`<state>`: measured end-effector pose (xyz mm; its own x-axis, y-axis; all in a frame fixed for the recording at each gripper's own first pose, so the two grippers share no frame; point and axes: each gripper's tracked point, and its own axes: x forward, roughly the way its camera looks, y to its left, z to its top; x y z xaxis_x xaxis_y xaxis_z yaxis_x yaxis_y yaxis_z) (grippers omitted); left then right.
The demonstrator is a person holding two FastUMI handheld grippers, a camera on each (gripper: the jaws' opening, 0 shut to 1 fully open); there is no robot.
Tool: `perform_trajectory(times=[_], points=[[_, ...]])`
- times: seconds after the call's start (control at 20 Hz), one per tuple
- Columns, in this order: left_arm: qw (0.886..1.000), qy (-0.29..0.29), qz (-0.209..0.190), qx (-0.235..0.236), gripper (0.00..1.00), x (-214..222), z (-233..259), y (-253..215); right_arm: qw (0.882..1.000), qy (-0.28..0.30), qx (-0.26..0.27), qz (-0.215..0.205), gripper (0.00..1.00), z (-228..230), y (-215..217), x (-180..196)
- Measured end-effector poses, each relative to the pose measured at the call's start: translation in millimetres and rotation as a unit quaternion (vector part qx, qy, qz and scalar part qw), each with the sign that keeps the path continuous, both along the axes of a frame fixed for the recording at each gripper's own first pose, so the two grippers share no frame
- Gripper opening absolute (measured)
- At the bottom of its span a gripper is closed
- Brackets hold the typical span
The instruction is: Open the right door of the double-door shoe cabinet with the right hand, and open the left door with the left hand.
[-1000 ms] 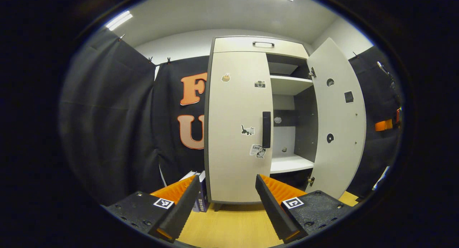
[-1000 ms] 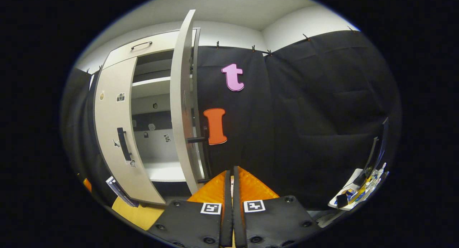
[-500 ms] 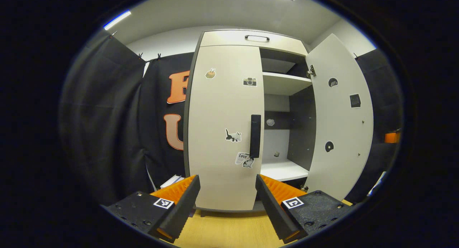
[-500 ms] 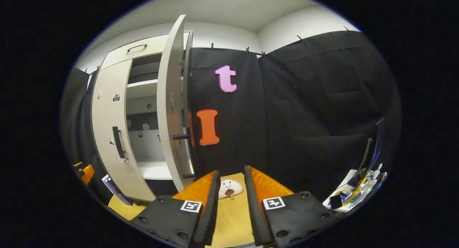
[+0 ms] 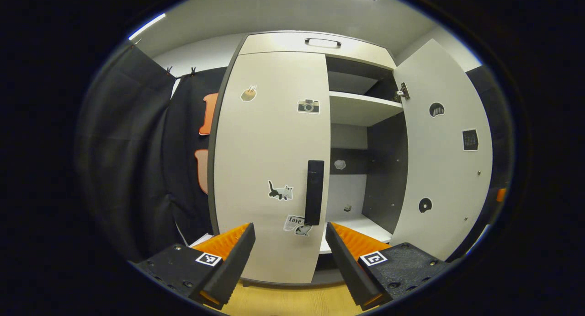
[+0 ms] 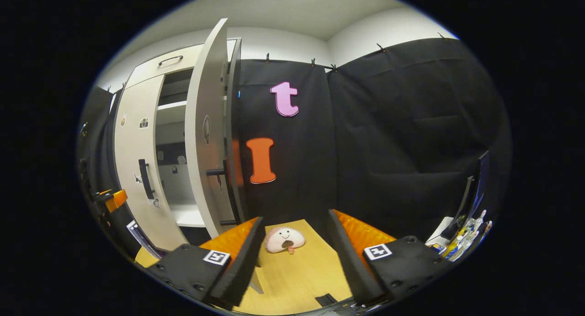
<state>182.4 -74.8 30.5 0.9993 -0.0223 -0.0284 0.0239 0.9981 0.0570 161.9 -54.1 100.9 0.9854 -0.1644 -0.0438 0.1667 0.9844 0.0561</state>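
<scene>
The pale shoe cabinet (image 5: 320,41) is seen standing upright on the floor. Its right door (image 5: 441,160) is swung wide open, exposing white shelves, while the left door (image 5: 269,160), fitted with a dark vertical handle (image 5: 314,191), is kept shut.

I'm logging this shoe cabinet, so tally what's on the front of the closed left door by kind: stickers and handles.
On the left door:
stickers: 4
handles: 1
Total: 5

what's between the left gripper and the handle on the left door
Nothing: in the left gripper view the open left gripper faces the closed left door, and the stretch up to its black handle is bare door front, apart from stickers.
</scene>
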Motion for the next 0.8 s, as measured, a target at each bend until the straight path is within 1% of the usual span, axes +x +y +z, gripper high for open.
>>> perform_trajectory(times=[0.05, 0.1, 0.25, 0.3, 0.45, 0.55, 0.75, 0.8], points=[[1.000, -0.002, 0.001, 0.002, 0.95, 8.8, 3.2, -2.5, 1.000, -0.001, -0.004, -0.004, 0.88, 0.8, -3.1, 1.0], [1.000, -0.007, 0.002, 0.004, 0.95, 16.7, 7.2, -4.6, 1.000, -0.002, -0.009, -0.010, 0.90, 0.5, -7.9, 2.5], [1.000, -0.015, 0.005, 0.018, 0.95, 42.0, 13.9, -9.7, 1.000, -0.002, -0.014, -0.015, 0.90, 2.4, -12.3, 6.9], [1.000, -0.015, 0.004, 0.021, 0.94, 50.3, 14.5, -13.6, 1.000, -0.002, -0.012, -0.016, 0.98, 2.8, -13.6, 8.7], [1.000, -0.007, -0.002, 0.020, 0.95, 71.1, 10.8, -23.5, 1.000, 0.001, -0.007, -0.022, 0.98, 2.3, -20.5, 14.0], [1.000, -0.010, 0.003, 0.024, 0.95, 88.5, 9.4, -23.1, 1.000, 0.003, -0.004, -0.024, 0.98, 0.9, -24.7, 17.1], [1.000, 0.005, 0.007, 0.013, 0.95, 112.6, -4.9, -24.6, 1.000, 0.006, -0.003, -0.031, 0.98, -1.9, -33.2, 21.2], [1.000, 0.008, 0.009, 0.012, 0.95, 118.1, -7.3, -24.2, 0.999, 0.007, -0.003, -0.033, 0.90, -4.0, -34.8, 22.8]])
